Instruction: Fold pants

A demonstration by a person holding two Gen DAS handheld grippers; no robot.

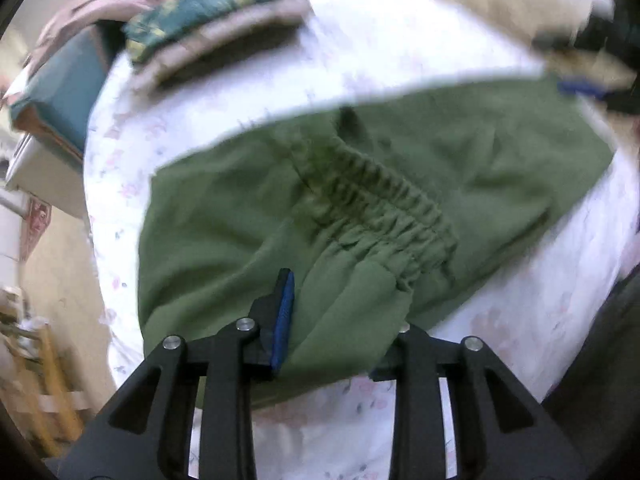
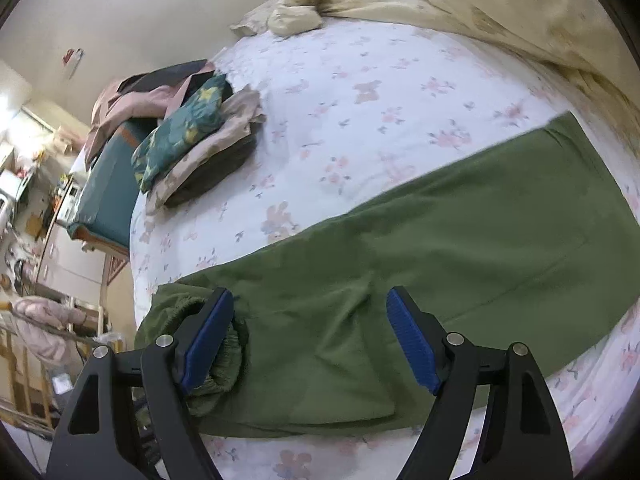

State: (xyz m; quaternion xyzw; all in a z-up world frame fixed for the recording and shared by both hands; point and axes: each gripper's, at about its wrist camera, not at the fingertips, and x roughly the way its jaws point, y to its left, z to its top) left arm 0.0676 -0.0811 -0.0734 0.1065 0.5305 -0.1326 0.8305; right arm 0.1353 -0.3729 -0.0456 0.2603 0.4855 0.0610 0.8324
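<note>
Left gripper: only one blue pad shows, the other finger buried under a bunched fold of the green pants that lies between the jaws; cannot tell whether the pads press on the cloth or merely straddle it, and the view is motion-blurred. Right gripper: fingers spread wide, nothing pinched, poised just above the pants, with a gathered elastic cuff beside its pad at 9 o'clock. The pants lie stretched across the floral bedsheet, running from 7 o'clock toward 3 o'clock in the right wrist view; the elastic waistband sits at centre in the left wrist view. Judgement: thin woven cloth, light, limp, holds no shape, slides easily on the sheet and drapes when lifted. Best holds are probably the thick gathered parts, waistband and cuff, taking both layers together. A stack of folded clothes sits at 10 o'clock, well apart.
</note>
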